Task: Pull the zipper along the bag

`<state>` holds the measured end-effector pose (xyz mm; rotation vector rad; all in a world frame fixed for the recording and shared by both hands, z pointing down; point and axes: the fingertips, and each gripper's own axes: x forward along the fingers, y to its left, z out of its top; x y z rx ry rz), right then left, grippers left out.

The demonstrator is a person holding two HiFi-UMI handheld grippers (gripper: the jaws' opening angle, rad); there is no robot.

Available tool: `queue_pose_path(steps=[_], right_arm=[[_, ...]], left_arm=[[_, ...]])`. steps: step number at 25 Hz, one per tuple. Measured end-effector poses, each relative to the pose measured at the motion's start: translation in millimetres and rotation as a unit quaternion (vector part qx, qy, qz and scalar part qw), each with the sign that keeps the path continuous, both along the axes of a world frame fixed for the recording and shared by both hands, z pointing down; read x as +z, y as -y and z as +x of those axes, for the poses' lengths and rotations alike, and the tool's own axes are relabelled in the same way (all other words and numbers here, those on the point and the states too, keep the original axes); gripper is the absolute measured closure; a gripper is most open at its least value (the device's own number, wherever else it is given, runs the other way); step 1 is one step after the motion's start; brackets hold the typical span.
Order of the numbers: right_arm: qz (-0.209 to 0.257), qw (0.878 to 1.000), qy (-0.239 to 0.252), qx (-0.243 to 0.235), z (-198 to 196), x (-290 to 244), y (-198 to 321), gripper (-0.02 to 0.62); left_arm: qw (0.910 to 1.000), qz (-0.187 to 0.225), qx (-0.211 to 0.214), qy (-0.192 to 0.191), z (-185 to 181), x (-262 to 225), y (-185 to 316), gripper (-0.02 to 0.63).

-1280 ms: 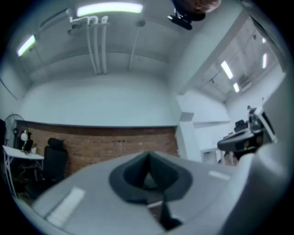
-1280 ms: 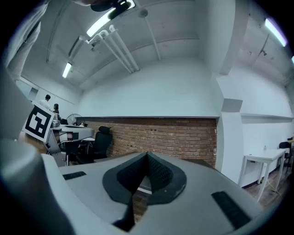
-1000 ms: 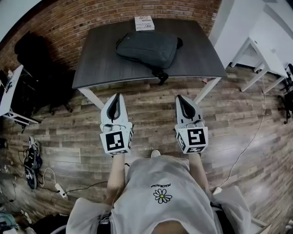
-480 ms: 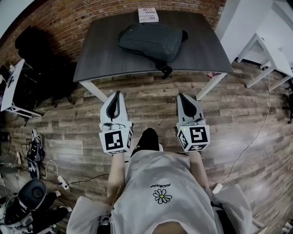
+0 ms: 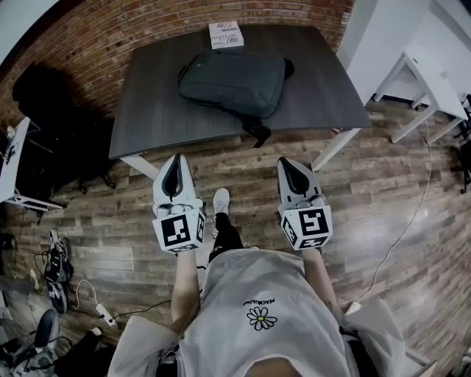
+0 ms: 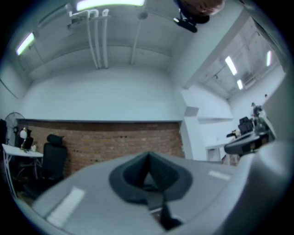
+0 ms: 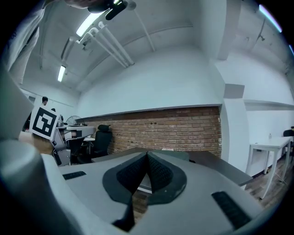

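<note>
A dark grey bag (image 5: pixel 232 80) lies on the dark table (image 5: pixel 147 110) ahead, with a strap end (image 5: pixel 257 134) hanging over the front edge. My left gripper (image 5: pixel 174 168) and right gripper (image 5: pixel 285 168) are held side by side over the wooden floor, short of the table, both shut and empty. In the left gripper view the jaws (image 6: pixel 148 158) meet with nothing between them. The right gripper view shows the closed jaws (image 7: pixel 147 158) pointing level at the table's far end and the brick wall. The bag's zipper is too small to make out.
A small white box (image 5: pixel 225 34) sits at the table's back edge against the brick wall (image 5: pixel 184 22). A black office chair (image 5: pixel 44 96) stands left of the table, white desks (image 5: pixel 434 88) at right. Cables and a power strip (image 5: pixel 103 316) lie on the floor at left.
Both grippers have come closer to the table's front edge as the person steps forward. The jaws stay shut.
</note>
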<state>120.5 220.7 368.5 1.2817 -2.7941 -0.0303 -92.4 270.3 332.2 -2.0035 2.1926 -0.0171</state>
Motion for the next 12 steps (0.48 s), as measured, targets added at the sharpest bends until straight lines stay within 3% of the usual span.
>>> queue_pose_path(steps=[12], right_arm=[[-0.004,1.000,-0.009,0.030,-68.7,-13.1,127.8,0.594]], left_arm=[[0.9987,-0.006,0.050,-0.009,-61.1,-8.6,133.5,0.607]])
